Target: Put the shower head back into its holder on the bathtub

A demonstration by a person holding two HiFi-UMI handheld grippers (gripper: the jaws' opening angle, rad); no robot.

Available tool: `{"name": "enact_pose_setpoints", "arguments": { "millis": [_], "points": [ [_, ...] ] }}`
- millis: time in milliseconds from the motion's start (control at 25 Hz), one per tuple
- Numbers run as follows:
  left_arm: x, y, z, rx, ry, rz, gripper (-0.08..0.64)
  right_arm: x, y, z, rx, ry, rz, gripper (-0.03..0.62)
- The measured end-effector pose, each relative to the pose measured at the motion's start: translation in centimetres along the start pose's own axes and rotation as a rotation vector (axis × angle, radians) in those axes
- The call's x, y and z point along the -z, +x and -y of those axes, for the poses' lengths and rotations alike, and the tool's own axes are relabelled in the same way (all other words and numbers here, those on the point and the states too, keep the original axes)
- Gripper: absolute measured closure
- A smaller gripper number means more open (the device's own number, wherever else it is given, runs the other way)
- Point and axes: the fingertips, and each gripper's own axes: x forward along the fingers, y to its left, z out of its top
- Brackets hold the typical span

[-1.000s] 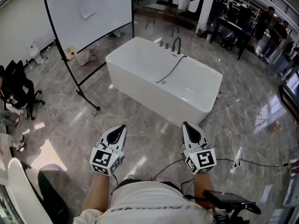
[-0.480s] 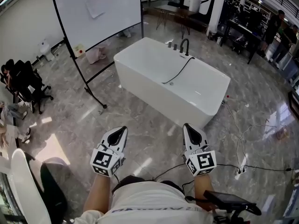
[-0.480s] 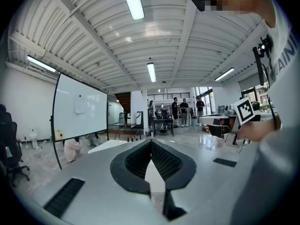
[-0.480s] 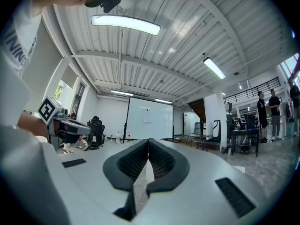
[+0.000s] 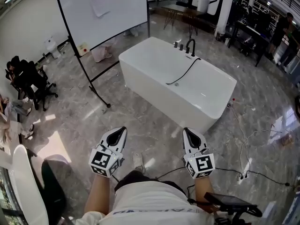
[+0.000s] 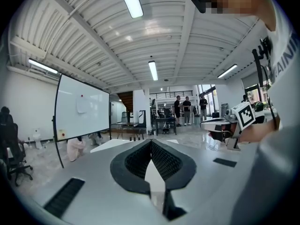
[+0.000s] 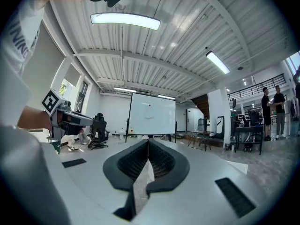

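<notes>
**Item location.** White rectangular freestanding bathtub [image 5: 154, 96] stands on the grey marble floor [image 5: 84, 121], well ahead of both tools. A thin black shower hose [image 5: 186, 72] runs from the black tap set [image 5: 191, 46] on the far rim down into the basin. Lower hose end [image 5: 175, 83] is where the shower head should be. The head itself is too small to confirm in the head view. The holder is presumably among the far-rim fittings, but which fitting can't be told.

**Tool state.**
- Left tool [image 5: 123, 128]: jaws fully together, pads meeting at the tip, nothing between them.
- Right tool [image 5: 186, 130]: same, jaws closed on each other, no load.

Both point roughly level toward the tub, well apart from it. Neither tool touches anything.

**Handling (est.).**
- Head: prob. light, rigid, smooth finish. Expect slip if wet.
- Hose: flexible, no support. It will trail and tug back as the head is lifted.
- Tub wall: hard and glossy, so avoid knocks.

**Grip pt. (rec.).** Open the jaws, then clamp across the handle section just below the head, not on the hose. Use the 2nd tool to steady the hose slack near the rim. Keep the head's axis lined up w/ the holder before seating it.
</notes>
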Motion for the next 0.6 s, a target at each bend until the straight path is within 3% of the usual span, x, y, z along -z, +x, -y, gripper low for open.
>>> {"name": "enact_pose_setpoints", "arguments": {
  "millis": [320,600],
  "points": [
    [-0.3,7.8,-1.0,0.102,-0.005,0.012,0.541,0.4,3.5,4.7,0.072,-0.036,-0.031,0.580],
    [-1.0,16.8,-6.0,0.168,-0.013,0.017,0.541,0.4,11.1,9.2,0.131,-0.054,-0.063,0.580]
  ]
}}
